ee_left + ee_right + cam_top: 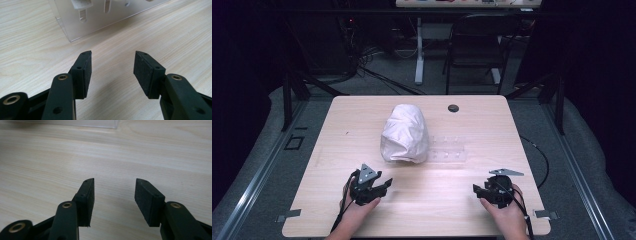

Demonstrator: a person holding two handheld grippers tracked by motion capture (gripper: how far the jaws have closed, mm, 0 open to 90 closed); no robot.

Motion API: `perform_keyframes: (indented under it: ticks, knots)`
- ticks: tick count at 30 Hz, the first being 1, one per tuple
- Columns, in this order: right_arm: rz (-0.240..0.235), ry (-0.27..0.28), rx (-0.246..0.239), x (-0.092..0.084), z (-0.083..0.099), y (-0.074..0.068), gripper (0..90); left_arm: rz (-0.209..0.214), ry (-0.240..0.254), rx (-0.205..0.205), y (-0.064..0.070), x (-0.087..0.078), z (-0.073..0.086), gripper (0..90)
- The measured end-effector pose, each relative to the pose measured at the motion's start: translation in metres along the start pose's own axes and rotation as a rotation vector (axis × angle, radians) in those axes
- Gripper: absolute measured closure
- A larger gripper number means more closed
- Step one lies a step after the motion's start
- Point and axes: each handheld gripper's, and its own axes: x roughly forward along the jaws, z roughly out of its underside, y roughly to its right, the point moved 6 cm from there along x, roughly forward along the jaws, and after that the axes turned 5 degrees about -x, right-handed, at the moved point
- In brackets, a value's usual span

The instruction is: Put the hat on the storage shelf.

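While both hands rest on the near part of the wooden table, neither gripper has hold of anything. The landmark for this report is the white cloth bundle, which sits upright near the table's middle, slightly toward the far edge.

The left gripper lies nearer the person than the bundle and a little to its left, well apart from it. In the left gripper view its jaws stand wide apart, pads facing each other over bare wood, nothing between them.

The right gripper lies nearer the person than the bundle and well to its right. In the right gripper view its jaws are likewise spread wide with bare table between the pads; no object touches them.

A clear plastic holder lies flat on the table just beside the bundle, touching or nearly touching its right side; which of the two cannot be told. In the left gripper view the same clear holder shows ahead of the jaws, apart from them, with slots cut in its wall. A small dark round insert sits in the tabletop beyond the bundle, to its right.
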Motion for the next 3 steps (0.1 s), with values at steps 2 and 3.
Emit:
perform_keyframes:
  ticks: [2,3]
  knots:
    - [0.030,0.051,-0.036,-0.0013,0.0031,0.0026,48.5,0.010,-0.002,0.000,0.0013,0.0010,-0.0002,49.3]
    - [0.058,0.099,-0.054,-0.0023,0.0063,0.0045,46.9,0.016,-0.005,0.001,0.0020,0.0012,-0.0004,49.3]
